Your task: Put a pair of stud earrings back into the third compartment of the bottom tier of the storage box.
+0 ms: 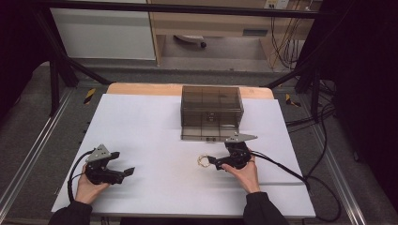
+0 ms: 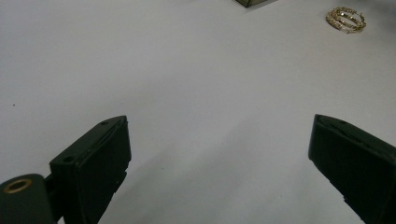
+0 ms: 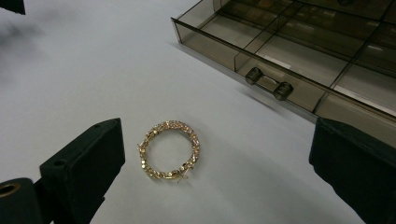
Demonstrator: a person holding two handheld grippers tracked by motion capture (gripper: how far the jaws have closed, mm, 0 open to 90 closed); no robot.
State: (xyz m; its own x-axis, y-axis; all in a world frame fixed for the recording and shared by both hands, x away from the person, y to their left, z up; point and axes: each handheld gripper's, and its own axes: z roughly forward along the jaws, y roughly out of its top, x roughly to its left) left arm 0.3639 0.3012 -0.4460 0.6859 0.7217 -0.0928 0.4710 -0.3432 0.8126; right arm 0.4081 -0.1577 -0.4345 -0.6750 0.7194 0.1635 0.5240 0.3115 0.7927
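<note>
A gold chain bracelet (image 3: 168, 149) lies coiled in a ring on the white table sheet; the high view has this bracelet (image 1: 203, 161) near the middle, and the left gripper view catches the bracelet (image 2: 346, 19) far off. My right gripper (image 1: 213, 162) is open just right of it, its jaws wide apart with the ring lying between and a little ahead of them. A smoky transparent drawer box (image 1: 211, 111) stands behind, its bottom drawer (image 3: 299, 60) pulled out and divided into compartments. My left gripper (image 1: 127, 172) rests open at the front left over bare sheet.
The white sheet (image 1: 150, 136) covers a wooden table (image 1: 141, 89). Black cables (image 1: 291, 171) trail from the right gripper off the table's right side. Dark frame posts stand at the back corners.
</note>
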